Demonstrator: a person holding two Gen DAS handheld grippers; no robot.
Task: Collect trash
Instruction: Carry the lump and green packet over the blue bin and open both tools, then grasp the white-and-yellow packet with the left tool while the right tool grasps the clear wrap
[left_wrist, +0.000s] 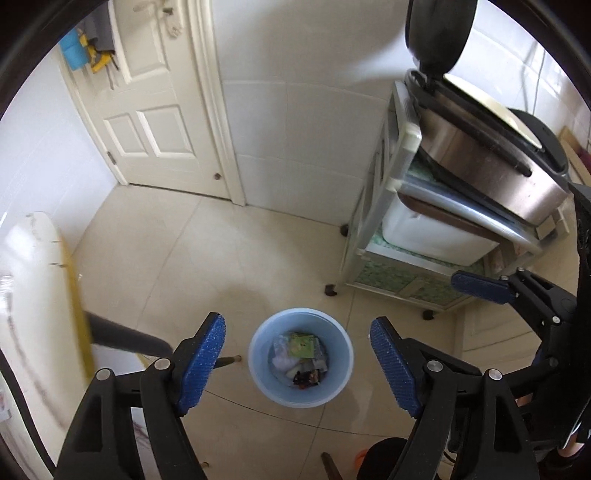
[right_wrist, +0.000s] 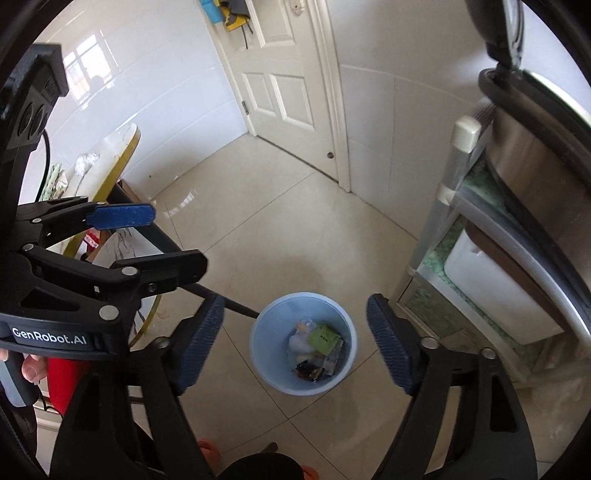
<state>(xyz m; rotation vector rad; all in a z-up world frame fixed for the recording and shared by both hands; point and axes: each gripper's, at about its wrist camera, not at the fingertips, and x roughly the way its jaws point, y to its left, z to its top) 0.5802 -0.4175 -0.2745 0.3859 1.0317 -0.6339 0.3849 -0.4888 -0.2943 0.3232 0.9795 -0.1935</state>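
- Your left gripper (left_wrist: 297, 363) hangs above the floor with its fingers (left_wrist: 201, 363) spread wide and nothing between them; the bin shows straight through the gap.
- Your right gripper (right_wrist: 295, 345) is the same: fingers (right_wrist: 388, 347) parted, empty, framing the bin from just to the right of the left one.
- The blue bin (left_wrist: 258, 363) stands on the tiled floor (left_wrist: 229, 258) directly below both grippers. It already holds trash (left_wrist: 301, 360): a green packet, white crumpled paper and dark wrappers, lying low in the bin.
- The bench (right_wrist: 110, 158) sits to the left, with what look like a few loose bits on its top; its dark leg slants down near the bin's left side.
- If more trash remains there, I would swing left, keep the fingers open until they straddle one piece, then close and carry it back over the bin's mouth before releasing.
- Watch the metal shelf rack (left_wrist: 373, 236) on the right and the cooker (left_wrist: 480, 162) on it; farther off, the white door (left_wrist: 147, 122) is shut.
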